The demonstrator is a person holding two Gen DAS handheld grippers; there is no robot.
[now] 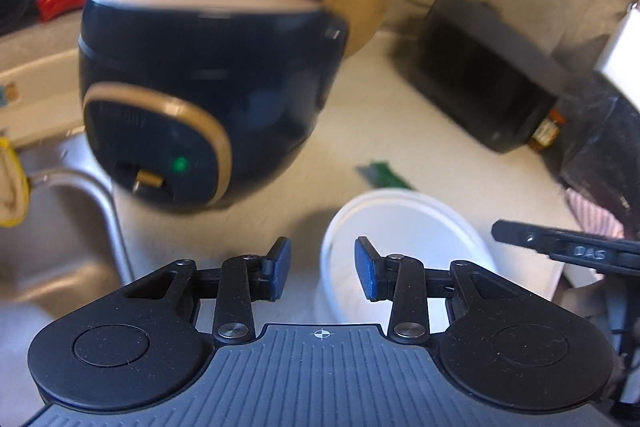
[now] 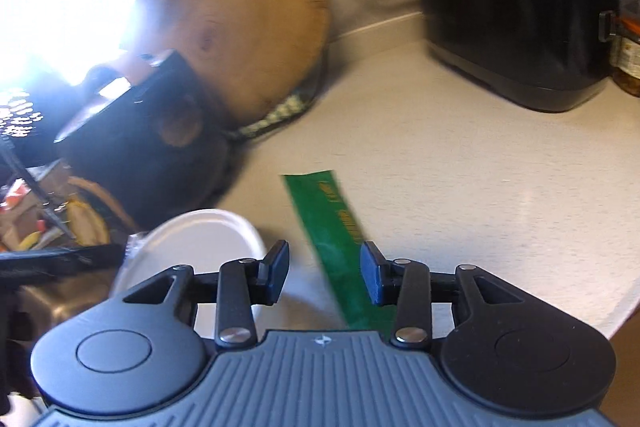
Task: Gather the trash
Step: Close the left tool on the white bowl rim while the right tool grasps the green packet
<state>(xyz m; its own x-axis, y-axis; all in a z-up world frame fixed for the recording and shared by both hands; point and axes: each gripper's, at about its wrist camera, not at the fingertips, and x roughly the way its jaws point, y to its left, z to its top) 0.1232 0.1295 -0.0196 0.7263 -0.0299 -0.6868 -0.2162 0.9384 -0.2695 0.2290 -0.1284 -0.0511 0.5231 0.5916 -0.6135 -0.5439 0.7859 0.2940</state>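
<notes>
Right gripper [image 2: 324,273] hovers wide over green wrapper [image 2: 340,243]; left gripper [image 1: 322,269] wide beside white cup [image 1: 400,227].

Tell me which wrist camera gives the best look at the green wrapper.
The right wrist view: the green wrapper lies long and flat on the counter, running between the open right gripper. The left wrist view shows only a small blurred end beyond the white cup.

Both wrist views look closely down on one countertop [image 2: 460,163].
</notes>
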